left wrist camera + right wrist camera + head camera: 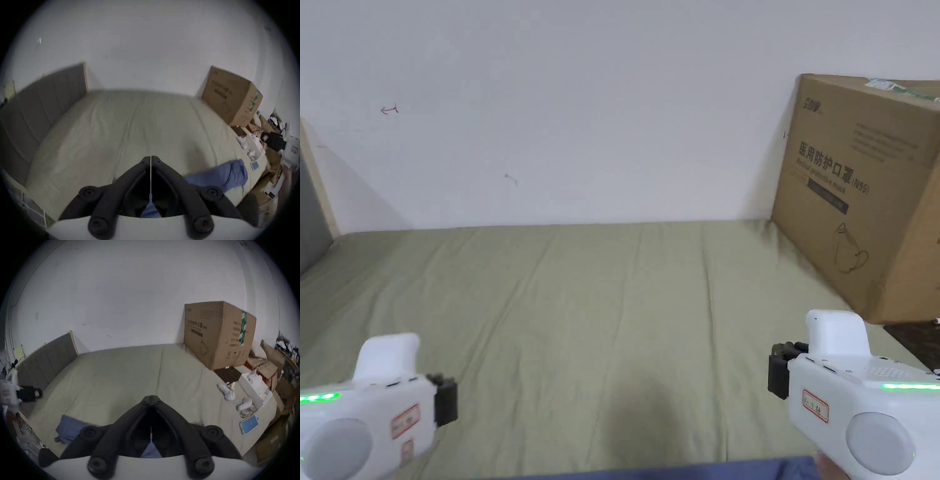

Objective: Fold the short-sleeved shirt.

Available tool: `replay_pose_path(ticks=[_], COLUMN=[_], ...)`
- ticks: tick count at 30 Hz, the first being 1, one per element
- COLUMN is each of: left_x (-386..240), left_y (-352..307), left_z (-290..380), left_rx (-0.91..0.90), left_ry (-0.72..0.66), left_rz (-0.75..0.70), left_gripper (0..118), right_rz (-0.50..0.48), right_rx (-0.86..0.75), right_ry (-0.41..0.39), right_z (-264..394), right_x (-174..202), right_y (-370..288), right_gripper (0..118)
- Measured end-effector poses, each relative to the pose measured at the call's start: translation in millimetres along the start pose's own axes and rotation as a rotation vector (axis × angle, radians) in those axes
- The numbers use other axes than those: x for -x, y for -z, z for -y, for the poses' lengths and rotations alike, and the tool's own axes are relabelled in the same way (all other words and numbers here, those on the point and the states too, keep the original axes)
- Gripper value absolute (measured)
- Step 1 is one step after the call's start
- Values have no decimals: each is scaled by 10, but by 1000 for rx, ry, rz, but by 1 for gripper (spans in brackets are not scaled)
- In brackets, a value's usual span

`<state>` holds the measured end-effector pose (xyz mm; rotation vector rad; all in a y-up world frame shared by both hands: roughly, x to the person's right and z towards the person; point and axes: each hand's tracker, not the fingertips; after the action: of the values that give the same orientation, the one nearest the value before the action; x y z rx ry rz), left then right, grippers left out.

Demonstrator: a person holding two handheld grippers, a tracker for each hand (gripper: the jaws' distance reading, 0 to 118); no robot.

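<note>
In the head view, your left tongs (445,400) and right tongs (780,370) hover apart over the olive-green bed sheet (612,312). In both gripper views, each pair is closed on nothing; the crumpled blue short-sleeved shirt (227,177) lies at the bed's near edge.

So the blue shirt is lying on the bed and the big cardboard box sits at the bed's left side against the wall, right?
Not quite. The cardboard box sits at the bed's right side against the wall, as the head view shows. The blue shirt does lie on the bed.
</note>
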<state>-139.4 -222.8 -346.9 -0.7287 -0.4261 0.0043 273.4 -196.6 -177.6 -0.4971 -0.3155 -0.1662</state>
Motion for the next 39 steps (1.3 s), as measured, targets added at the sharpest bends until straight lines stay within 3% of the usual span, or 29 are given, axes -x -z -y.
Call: replay_pose_path(ticks=[3, 4, 7, 9, 10, 14, 19, 21, 22, 23, 24, 25, 26, 27, 28, 31, 34, 35, 37, 39], left_x=[717, 961, 1513, 1638, 1742, 1759, 1805, 1659, 1618, 1603, 1630, 1581, 1660, 1608, 1573, 1424, 1349, 1335, 1227, 1075], left_y=[373, 461, 682, 806, 878, 1024, 1446, 1613, 1641, 1664, 1731, 1788, 1764, 1672, 1626, 1272, 779, 626, 376, 261], left_z=[219, 341, 681, 957, 1102, 1400, 1614, 1657, 1647, 1638, 1651, 1741, 1877, 1738, 1672, 1335, 1033, 950, 767, 694], left_rx=[229, 251, 278, 379, 345, 380, 335, 380, 387, 367, 366, 444, 426, 324, 367, 341, 263, 240, 225, 231], left_ry=[-244, -339, -432, -593, -645, -768, -980, -979, -888, -818, -773, -727, -776, -903, -856, -584, -448, -401, -180, 9], left_rz=[108, 171, 322, 454, 477, 539, 909, 995, 959, 901, 749, 540, 571, 729, 675, 523, 361, 253, -73, -271], left_gripper=[5, 26, 117, 117, 115, 118, 118, 115, 92, 50, 4, 3, 3, 3, 4, 4, 4, 4, 4, 4], right_rz=[-36, -29, -20, 3, 18, 3, -5, -18, -25, -32, -36, -41, -45, -50, -52, -65, -91, -103, -111, -114], right_rx=[26, 33, 77, 124, 149, 191, 230, 241, 243, 244, 243, 243, 243, 246, 248, 245, 247, 252, 251, 252], right_ry=[8, -6, -57, -74, -72, -44, -40, -33, -30, -28, -29, -33, -37, -44, -51, -63, -49, -44, -37, -40], right_z=[49, 68, 120, 147, 165, 206, 214, 194, 190, 184, 177, 173, 175, 172, 170, 174, 185, 191, 220, 258], right_x=[-43, -37, -45, -32, -28, -1, 124, 172, 192, 215, 241, 263, 269, 282, 293, 297, 282, 270, 246, 216], right_y=[57, 68, 127, 182, 205, 287, 351, 374, 366, 365, 366, 367, 362, 361, 359, 339, 311, 305, 285, 264], right_gripper=[0, 0, 0, 0, 0, 0, 0, 0, 0, 0, 0, 0, 0, 0, 0, 0, 0, 0, 0, 0])
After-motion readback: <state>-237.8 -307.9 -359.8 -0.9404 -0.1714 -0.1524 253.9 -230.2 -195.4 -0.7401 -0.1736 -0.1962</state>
